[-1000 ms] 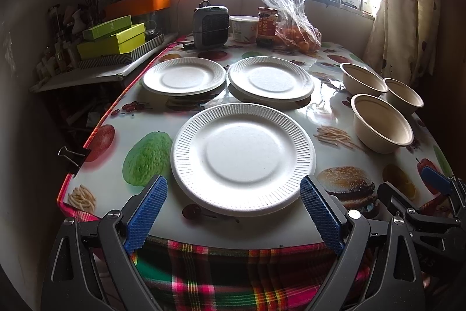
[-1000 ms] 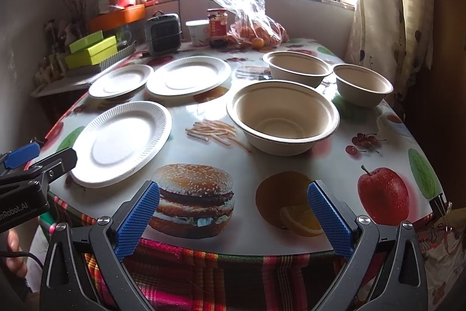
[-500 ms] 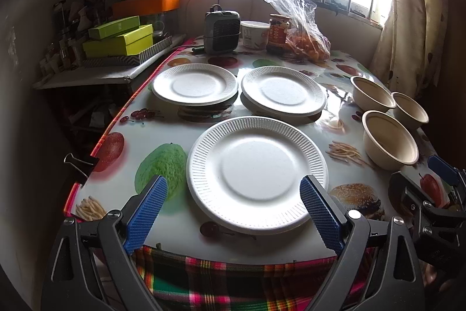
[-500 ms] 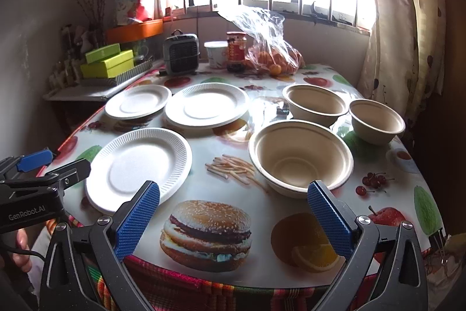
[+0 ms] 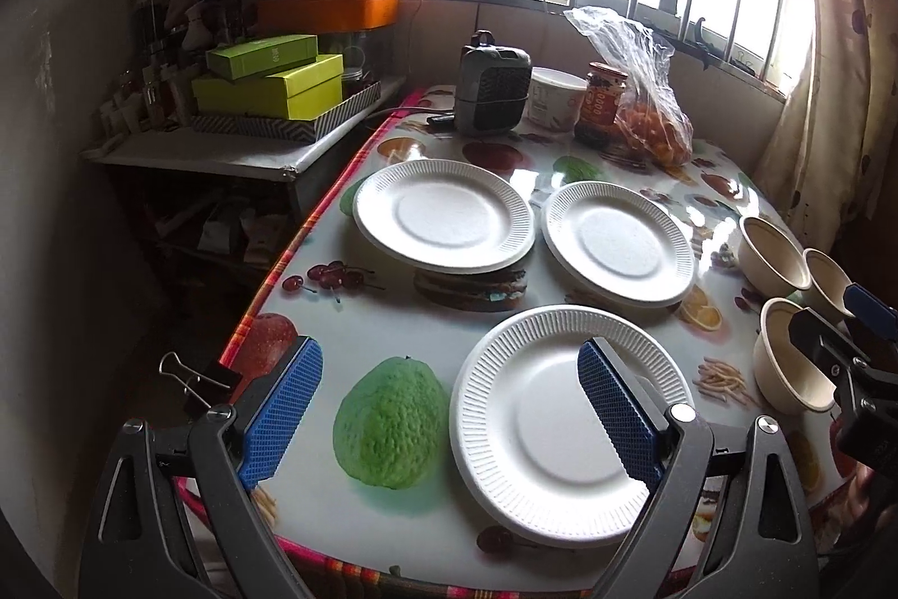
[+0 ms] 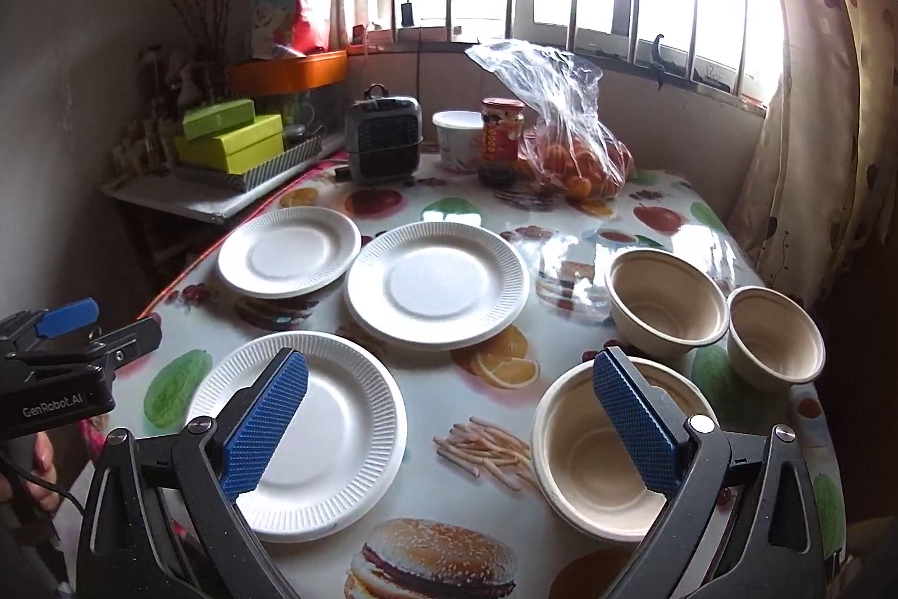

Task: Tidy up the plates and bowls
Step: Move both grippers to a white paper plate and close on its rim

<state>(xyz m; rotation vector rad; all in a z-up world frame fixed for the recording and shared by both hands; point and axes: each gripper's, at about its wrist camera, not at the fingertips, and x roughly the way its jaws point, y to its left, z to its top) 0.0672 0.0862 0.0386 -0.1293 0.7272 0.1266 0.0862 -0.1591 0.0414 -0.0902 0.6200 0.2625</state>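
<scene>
Three white paper plates lie on the food-print table: a near plate (image 5: 550, 425) (image 6: 331, 436), a far-left plate (image 5: 443, 214) (image 6: 289, 251) and a middle plate (image 5: 617, 242) (image 6: 438, 284). Three beige bowls stand to the right: a large near bowl (image 6: 612, 442) (image 5: 786, 363), a back bowl (image 6: 665, 298) (image 5: 771, 254) and a small bowl (image 6: 777, 332) (image 5: 825, 270). My left gripper (image 5: 449, 414) hovers open above the near plate's left side. Open as well, my right gripper (image 6: 449, 425) hangs between the near plate and the large bowl. Both are empty.
At the table's far end stand a small grey heater (image 6: 384, 138), a white tub (image 6: 457, 138), a jar (image 6: 500, 138) and a plastic bag of oranges (image 6: 572, 150). A side shelf with green boxes (image 5: 269, 85) is left. A binder clip (image 5: 193, 380) grips the table's left edge. A curtain (image 6: 814, 122) hangs right.
Both grippers have risen and tilted down over the table, so the plates and bowls sit lower and further in. The left gripper has shifted left. Nothing on the table has moved.
</scene>
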